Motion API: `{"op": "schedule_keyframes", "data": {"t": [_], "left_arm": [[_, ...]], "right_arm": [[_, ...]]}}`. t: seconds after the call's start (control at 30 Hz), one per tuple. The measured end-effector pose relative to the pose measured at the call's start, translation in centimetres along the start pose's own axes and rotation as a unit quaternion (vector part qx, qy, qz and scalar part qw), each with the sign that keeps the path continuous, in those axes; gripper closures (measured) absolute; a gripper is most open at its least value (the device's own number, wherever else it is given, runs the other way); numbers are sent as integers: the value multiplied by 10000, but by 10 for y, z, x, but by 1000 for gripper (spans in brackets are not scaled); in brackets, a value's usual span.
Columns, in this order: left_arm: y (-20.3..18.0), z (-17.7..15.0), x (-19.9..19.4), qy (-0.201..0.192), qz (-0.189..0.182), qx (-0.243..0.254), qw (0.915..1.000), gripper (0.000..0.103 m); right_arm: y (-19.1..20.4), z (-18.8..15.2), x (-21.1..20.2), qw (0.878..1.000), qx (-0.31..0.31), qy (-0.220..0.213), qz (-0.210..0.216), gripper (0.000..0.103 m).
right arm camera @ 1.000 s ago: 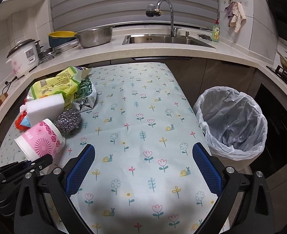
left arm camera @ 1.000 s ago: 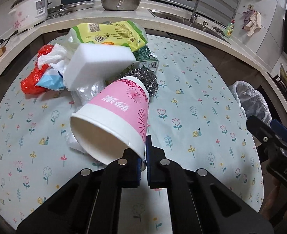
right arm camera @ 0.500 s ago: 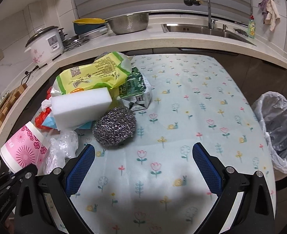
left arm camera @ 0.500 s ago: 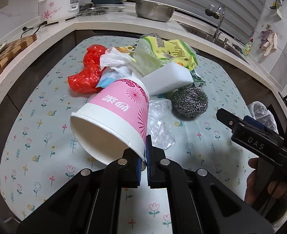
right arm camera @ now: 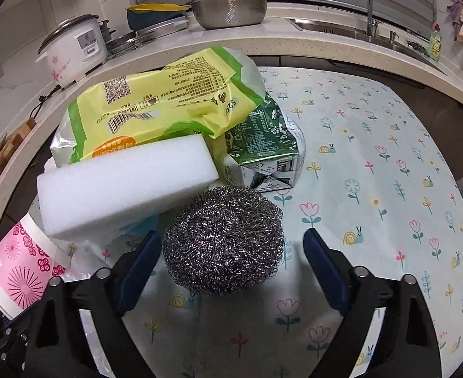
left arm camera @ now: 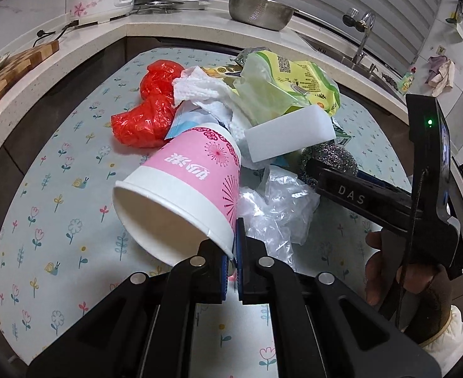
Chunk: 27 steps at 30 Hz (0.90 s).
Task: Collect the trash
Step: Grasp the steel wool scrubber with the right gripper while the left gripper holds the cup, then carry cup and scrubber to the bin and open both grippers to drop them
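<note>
Low in frame, the left gripper (left arm camera: 230, 253) pinches the cup (left arm camera: 184, 189) by its rim to carry it — the right gripper (right arm camera: 231, 252) gapes wide around the scourer (right arm camera: 223, 241), ready to close.

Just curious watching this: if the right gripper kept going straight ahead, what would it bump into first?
Most likely the steel wool scrubber, which already sits between the open fingers of the right gripper. The white sponge block lies just behind and to the left.
</note>
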<state>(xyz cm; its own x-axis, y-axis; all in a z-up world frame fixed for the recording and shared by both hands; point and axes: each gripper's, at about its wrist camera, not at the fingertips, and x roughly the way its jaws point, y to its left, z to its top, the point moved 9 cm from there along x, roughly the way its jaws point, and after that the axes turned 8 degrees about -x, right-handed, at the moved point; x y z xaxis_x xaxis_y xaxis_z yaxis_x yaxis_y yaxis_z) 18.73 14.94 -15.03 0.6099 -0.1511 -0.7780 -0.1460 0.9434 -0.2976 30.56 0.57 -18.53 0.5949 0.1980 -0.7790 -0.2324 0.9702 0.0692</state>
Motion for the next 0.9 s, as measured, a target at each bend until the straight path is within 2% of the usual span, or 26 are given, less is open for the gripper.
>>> {"op": "schedule_keyframes", "data": {"t": [0.03, 0.13, 0.4, 0.67, 0.9], "left_arm": [[-1, 1, 0, -4, 0, 11, 10000, 99], [-6, 2, -1, -16, -34, 29, 10000, 99], [-44, 0, -18, -180, -208, 299, 9992, 99], [-113, -15, -39, -329, -525, 790, 9949, 99], [-178, -35, -41, -280, -750, 1206, 9895, 99]], "right_arm": [[0, -1, -1, 10000, 43, 5, 61, 35], [-3, -3, -11, 9999, 85, -88, 63, 38], [-34, -16, -68, 9984, 296, -466, -88, 39], [-94, -38, -138, 9924, 664, -910, -494, 39], [-149, -65, -185, 9852, 966, -1123, -860, 39]]}}
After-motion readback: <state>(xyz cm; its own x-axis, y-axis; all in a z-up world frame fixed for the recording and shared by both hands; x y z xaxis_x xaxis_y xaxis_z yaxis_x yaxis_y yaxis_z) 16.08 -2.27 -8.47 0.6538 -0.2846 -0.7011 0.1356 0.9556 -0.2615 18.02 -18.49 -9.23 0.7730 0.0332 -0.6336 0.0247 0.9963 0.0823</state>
